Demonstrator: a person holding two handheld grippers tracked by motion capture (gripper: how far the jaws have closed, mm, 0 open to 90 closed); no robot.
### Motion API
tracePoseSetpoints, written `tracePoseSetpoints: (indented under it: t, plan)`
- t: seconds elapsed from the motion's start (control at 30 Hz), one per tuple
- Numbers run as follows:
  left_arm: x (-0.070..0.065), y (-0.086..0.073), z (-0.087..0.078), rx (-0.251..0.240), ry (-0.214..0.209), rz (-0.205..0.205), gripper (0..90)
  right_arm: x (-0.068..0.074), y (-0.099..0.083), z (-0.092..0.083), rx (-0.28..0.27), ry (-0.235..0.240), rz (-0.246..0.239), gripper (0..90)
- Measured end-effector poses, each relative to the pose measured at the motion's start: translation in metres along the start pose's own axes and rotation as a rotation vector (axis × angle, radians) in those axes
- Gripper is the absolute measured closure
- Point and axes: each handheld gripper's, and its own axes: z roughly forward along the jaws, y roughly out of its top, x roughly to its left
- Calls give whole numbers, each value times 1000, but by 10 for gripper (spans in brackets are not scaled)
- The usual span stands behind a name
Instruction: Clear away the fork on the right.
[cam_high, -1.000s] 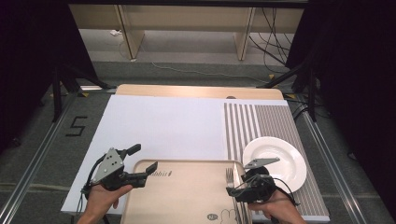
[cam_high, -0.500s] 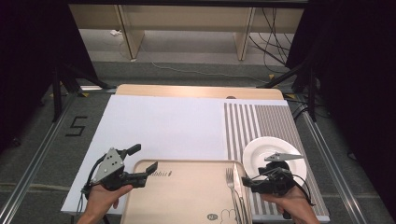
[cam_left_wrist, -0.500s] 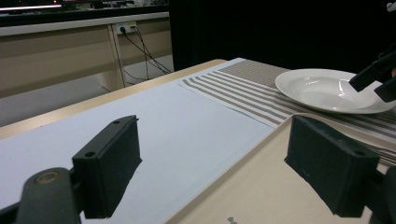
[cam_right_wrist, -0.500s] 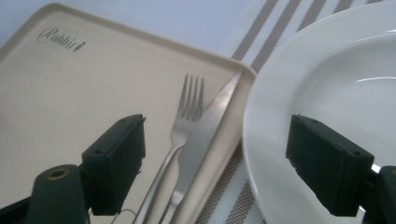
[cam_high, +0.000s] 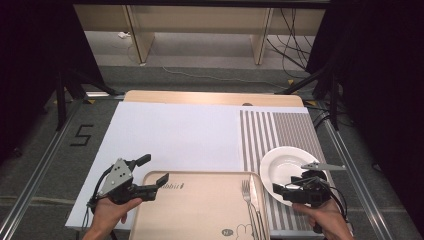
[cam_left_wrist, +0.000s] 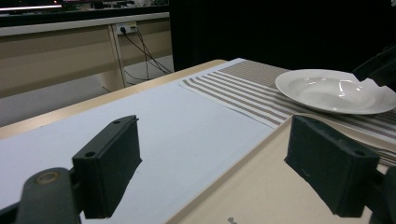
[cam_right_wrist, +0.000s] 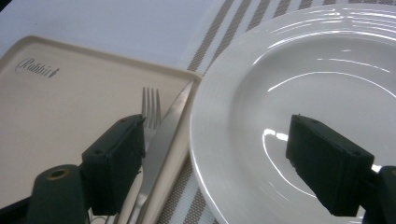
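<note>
Plate (cam_right_wrist: 299, 93) rim, seemingly straddled by gripper (cam_right_wrist: 219, 163)

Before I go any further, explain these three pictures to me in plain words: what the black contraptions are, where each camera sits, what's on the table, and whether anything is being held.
There is no robot arm here. A person holds a hand-held two-jaw tool in each hand: the left gripper and the right gripper.

The high view looks down from above the person's side of the table. The other two cameras ride on the grippers and look out between their own black jaws.

On the table lie a white sheet, a striped placemat, a white plate and a beige tray with a fork and a knife along its right edge.

Nothing is held. The left gripper's jaws straddle the tray's far left corner, open. The right gripper's jaws, which have just been opening, hang open above the plate's near rim.
</note>
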Motion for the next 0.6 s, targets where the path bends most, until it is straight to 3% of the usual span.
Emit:
tracePoseSetpoints:
  t: [0.03,0.1,0.13,0.2,0.23,0.3,0.33,0.4,0.43,0.47,0.5,0.57,0.6]
  plan:
    - [0,0,0,0,0,0,169,0,0,-2,14,-8,24,208]
    - [0,0,0,1,0,1,169,-7,0,-2,-12,-9,-13,205]
    - [0,0,0,1,0,0,169,-6,0,-4,5,-15,39,206]
    - [0,0,0,2,0,0,169,-13,-1,-5,-21,-22,8,205]
    - [0,0,0,1,0,-1,169,-13,-1,-5,-19,-19,33,205]
    - [0,0,0,1,2,-3,169,-19,-2,-6,-42,-18,20,206]
    - [1,0,1,1,2,-4,169,-19,-3,-7,-47,-22,55,205]
    - [0,0,1,1,2,-7,169,-22,-3,-10,-30,-40,45,206]
    - [0,0,1,1,2,-5,169,-21,-3,-9,-42,-40,81,205]
    - [0,0,1,1,1,-4,169,-24,-4,-10,-48,-37,53,205]
    - [0,0,2,2,0,-5,169,-25,-4,-11,-35,-42,74,205]
    - [0,0,2,3,-1,-7,170,-30,-5,-11,-48,-43,42,205]
    - [0,0,2,2,0,-9,169,-27,-5,-12,-43,-53,95,205]
